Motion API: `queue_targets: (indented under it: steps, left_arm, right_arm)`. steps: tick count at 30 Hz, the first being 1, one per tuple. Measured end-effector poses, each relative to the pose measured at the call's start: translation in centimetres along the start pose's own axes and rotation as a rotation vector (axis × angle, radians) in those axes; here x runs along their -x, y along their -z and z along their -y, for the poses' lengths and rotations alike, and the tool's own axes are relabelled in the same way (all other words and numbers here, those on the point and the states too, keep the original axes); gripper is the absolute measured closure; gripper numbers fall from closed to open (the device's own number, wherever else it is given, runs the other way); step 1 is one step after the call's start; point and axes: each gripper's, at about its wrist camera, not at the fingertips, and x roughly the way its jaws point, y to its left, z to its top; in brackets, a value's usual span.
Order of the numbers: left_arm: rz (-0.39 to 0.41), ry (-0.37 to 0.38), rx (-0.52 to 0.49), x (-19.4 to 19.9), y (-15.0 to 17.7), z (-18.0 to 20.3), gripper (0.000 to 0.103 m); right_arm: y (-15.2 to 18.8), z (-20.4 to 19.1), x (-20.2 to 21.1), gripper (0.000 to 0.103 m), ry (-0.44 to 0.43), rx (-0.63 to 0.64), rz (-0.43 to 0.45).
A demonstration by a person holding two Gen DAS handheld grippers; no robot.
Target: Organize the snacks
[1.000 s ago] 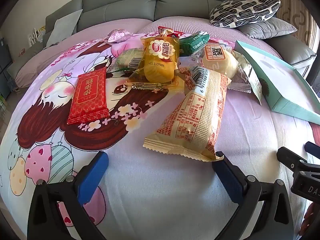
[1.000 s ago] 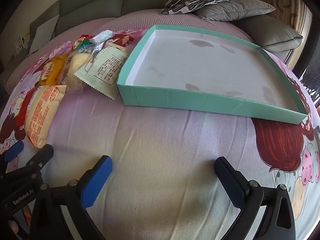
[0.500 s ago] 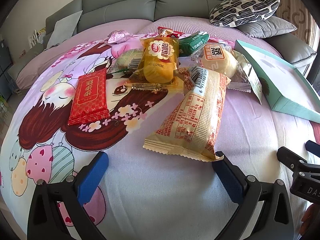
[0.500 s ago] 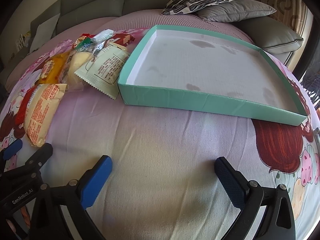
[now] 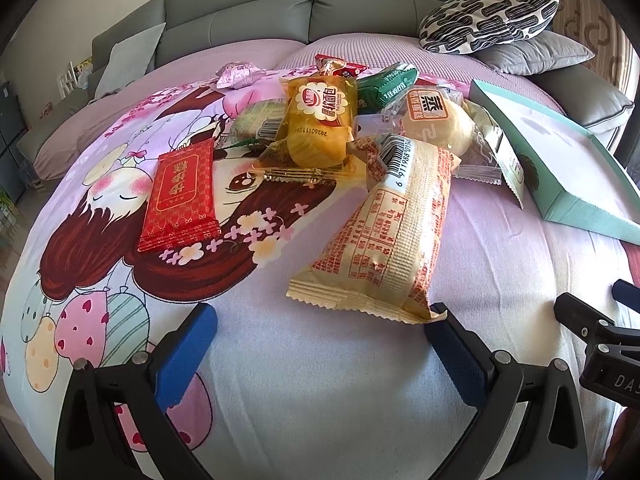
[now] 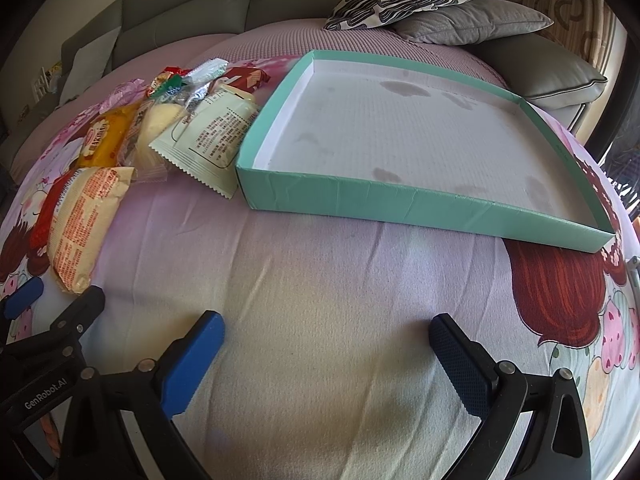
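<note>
Several snack packets lie in a heap on the cartoon-print bed cover. Nearest is a long cream packet (image 5: 388,228) with red print, its near end just ahead of my left gripper (image 5: 320,332), which is open and empty. Behind it lie a yellow bread packet (image 5: 318,120), a steamed-bun packet (image 5: 434,120), a green packet (image 5: 384,86) and a flat red packet (image 5: 178,196). A shallow teal box (image 6: 420,196) with nothing in it sits ahead of my right gripper (image 6: 326,332), which is open and empty over bare cover.
The teal box also shows at the right of the left wrist view (image 5: 568,200). A white packet (image 6: 216,140) leans on the box's left wall. A grey sofa back (image 5: 312,12) and patterned pillows (image 5: 488,16) lie beyond. The other gripper (image 6: 48,344) shows at lower left.
Both views have shifted only slightly; the grippers stay open and nothing on the bed has moved.
</note>
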Motion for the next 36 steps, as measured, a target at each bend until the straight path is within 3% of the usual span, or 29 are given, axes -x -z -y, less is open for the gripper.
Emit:
queue_targets:
  steps: [15, 19, 25, 30, 36]
  left_arm:
    - [-0.006, 0.084, 0.010, 1.6, -0.5, -1.0, 0.000]
    - [0.043, 0.078, 0.024, 3.7, -1.8, -2.7, 0.000]
    - [0.051, 0.035, 0.118, 4.3, -4.3, -7.5, 0.000]
    - [0.006, -0.005, 0.167, 2.5, -5.9, -10.4, 0.000]
    - [-0.071, 0.030, 0.216, -1.1, -7.0, -11.8, 0.005]
  right_arm:
    - [-0.6, -0.1, 0.1, 0.000, 0.023, 0.009, 0.019]
    - [-1.1, -0.3, 1.9, 0.000, 0.072, 0.016, 0.140]
    - [-2.6, -1.9, 4.9, 0.000, -0.046, -0.022, 0.251]
    - [-4.2, -5.0, 4.5, 0.002, -0.175, -0.019, 0.224]
    - [-4.7, -8.6, 2.9, 0.010, -0.287, -0.031, 0.174]
